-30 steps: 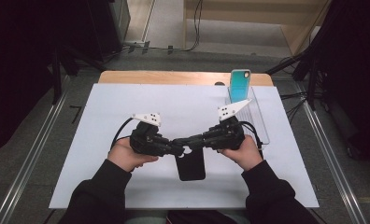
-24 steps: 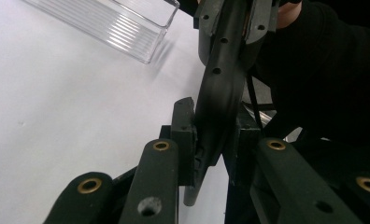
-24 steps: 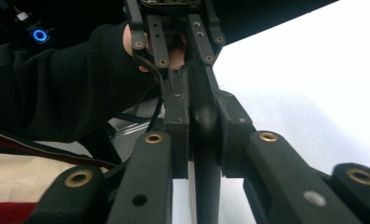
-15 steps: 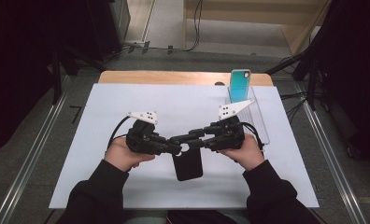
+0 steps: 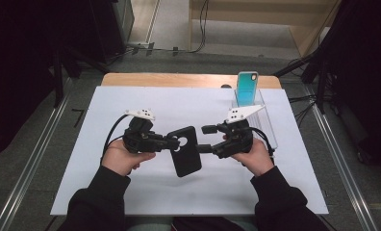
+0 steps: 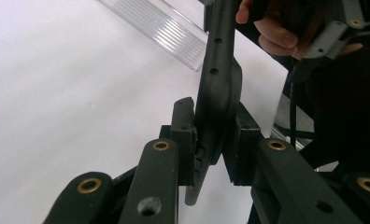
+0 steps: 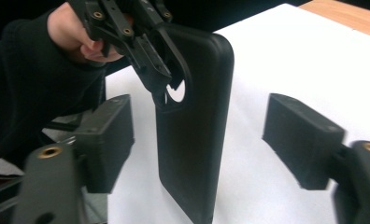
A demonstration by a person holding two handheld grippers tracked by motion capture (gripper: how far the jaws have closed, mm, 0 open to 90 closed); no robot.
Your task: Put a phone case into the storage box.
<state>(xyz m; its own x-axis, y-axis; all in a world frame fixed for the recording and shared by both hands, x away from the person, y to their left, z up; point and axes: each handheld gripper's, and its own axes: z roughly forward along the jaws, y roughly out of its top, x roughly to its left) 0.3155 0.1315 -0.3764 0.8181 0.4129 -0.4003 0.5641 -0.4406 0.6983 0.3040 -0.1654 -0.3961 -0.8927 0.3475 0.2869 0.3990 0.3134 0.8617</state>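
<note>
Both tongs are chunky matte black, left tongs [image 5: 175,142] and right tongs [image 5: 207,138], each topped with a pale grey three-cornered plate dotted with small holes. Brass-coloured rivets sit along the jaw links, black cables loop off the back, and the person's sleeves are black too.

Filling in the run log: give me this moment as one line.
left gripper: shut on black phone case | right gripper: open beside case | case: lifted off white mat

A matte black phone case [image 5: 185,150] with a round camera cutout near its 12 o'clock end hangs lifted above the white table mat, tilted slightly.
</note>
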